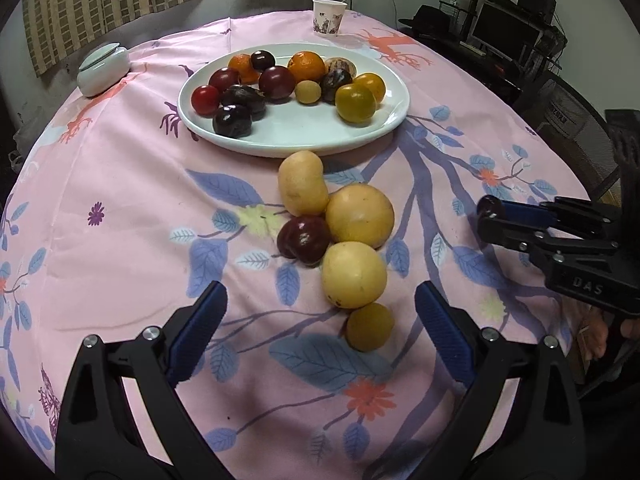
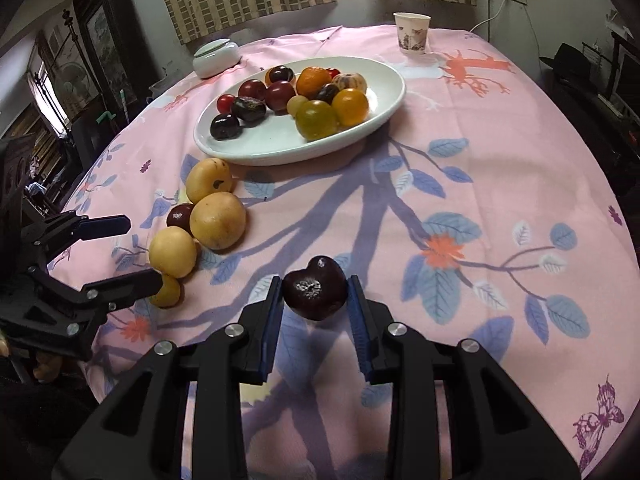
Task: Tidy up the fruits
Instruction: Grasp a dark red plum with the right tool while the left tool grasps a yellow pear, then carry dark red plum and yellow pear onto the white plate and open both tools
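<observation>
A white oval plate point(image 1: 296, 136) point(image 2: 280, 148) holds several dark red, orange and yellow-green fruits. On the pink cloth in front of it lie several yellow fruits point(image 1: 359, 216) point(image 2: 217, 220) and one dark red plum point(image 1: 306, 239) point(image 2: 180, 216) in a cluster. My left gripper point(image 1: 320, 312) is open, just short of the cluster, with a small yellow fruit point(image 1: 370, 327) between its fingers. My right gripper point(image 2: 315, 300) is shut on a dark plum point(image 2: 315, 294) and holds it above the cloth, right of the cluster; it also shows in the left wrist view point(image 1: 490, 208).
A paper cup point(image 1: 328, 17) point(image 2: 412, 33) stands at the table's far edge. A white lidded jar point(image 1: 104, 69) point(image 2: 216, 58) sits at the far left. Curtains hang behind; shelves and monitors point(image 1: 504, 28) stand to the right.
</observation>
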Tool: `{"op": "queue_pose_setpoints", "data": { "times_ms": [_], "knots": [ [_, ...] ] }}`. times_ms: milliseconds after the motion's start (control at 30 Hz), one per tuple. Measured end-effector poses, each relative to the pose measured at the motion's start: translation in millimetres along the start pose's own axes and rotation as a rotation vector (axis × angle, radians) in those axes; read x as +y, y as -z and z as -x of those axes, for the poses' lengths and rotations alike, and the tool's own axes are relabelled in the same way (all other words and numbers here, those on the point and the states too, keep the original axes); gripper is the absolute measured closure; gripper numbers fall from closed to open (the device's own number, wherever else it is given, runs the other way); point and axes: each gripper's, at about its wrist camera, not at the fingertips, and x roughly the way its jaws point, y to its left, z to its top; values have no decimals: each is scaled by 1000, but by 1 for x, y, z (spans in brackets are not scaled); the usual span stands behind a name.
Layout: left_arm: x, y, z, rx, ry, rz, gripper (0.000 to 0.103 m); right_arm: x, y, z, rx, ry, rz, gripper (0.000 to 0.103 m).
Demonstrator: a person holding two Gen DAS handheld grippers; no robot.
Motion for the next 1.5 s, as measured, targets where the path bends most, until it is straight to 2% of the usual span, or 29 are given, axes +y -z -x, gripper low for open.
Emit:
{"op": "queue_pose_setpoints", "data": {
  "times_ms": [67, 100, 133, 167, 200, 300, 567, 1133, 1333, 1500],
  "knots": [
    [-4, -4, -7, 11, -10, 6, 9, -7, 6, 5, -4, -1, -16, 70],
    [-7, -5, -12, 22, -17, 9, 18, -10, 9, 7, -4, -4, -21, 70],
    [-9, -6, -16, 40, -19, 9, 34, -12, 11, 8, -4, -7, -28, 70],
    [-11, -6, -22, 63, -15, 8, 42, -15, 11, 9, -4, -9, -33, 70],
    [-13, -5, -26, 84, -10, 9, 58, -17, 12, 9, -5, -11, -38, 70],
    [-18, -5, -26, 72, -27, 0, 66, -19, 12, 11, -8, -23, -41, 70],
    [-16, -6, 6, -41, -32, -1, 66, -3, 7, 11, -11, -57, -13, 70],
    [17, 2, 21, -69, -16, 36, 66, 41, -10, 5, -8, -62, 33, 70],
    [25, -20, 30, -107, -38, 2, 66, 44, -22, -1, -9, -61, 37, 70],
    [29, -50, 29, -131, -89, -56, 66, 36, -48, 3, -46, -34, 49, 70]
  ]
}}
